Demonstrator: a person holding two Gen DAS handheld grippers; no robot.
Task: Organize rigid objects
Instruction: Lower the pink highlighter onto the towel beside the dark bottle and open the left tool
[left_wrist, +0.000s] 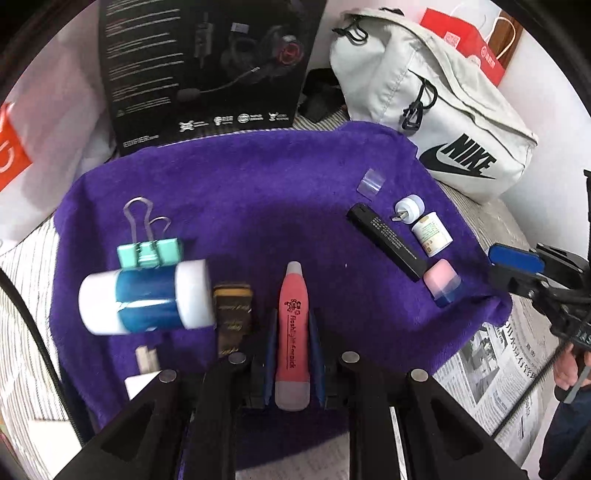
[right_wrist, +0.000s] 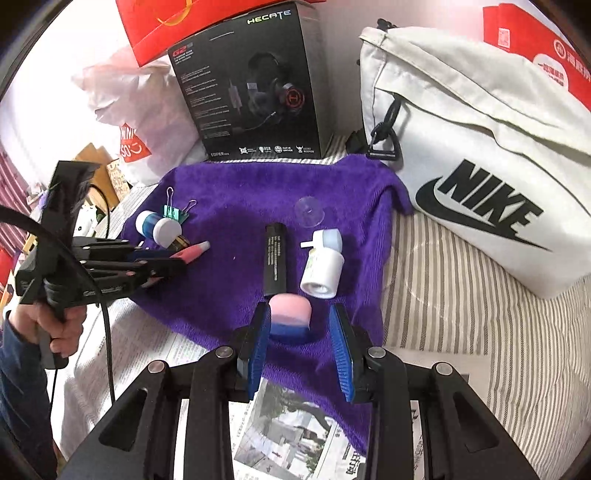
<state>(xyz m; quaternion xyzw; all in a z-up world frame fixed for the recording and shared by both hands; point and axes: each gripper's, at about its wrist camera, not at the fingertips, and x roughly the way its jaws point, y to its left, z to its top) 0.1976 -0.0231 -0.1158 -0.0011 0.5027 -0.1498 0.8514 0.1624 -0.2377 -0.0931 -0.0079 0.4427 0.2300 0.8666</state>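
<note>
Left gripper (left_wrist: 293, 332) has its fingers (left_wrist: 271, 343) closed on the pink pen (left_wrist: 293, 321), low centre of the left wrist view, over the purple towel (left_wrist: 258, 206); at left of the right wrist view the pen's tip juts from those fingers. Right gripper (right_wrist: 300, 339) is spread wide, fingers (right_wrist: 256, 343) flanking but not clamping the pink-blue eraser (right_wrist: 290, 319) at the towel's near edge, lower centre of frame, just below the black stick (right_wrist: 275, 258) and white bottle (right_wrist: 321, 273). Step in hand looks like placing the pen while the right lines up on the eraser; next calls for squaring, closing evenly, lifting clear of the stick.
</note>
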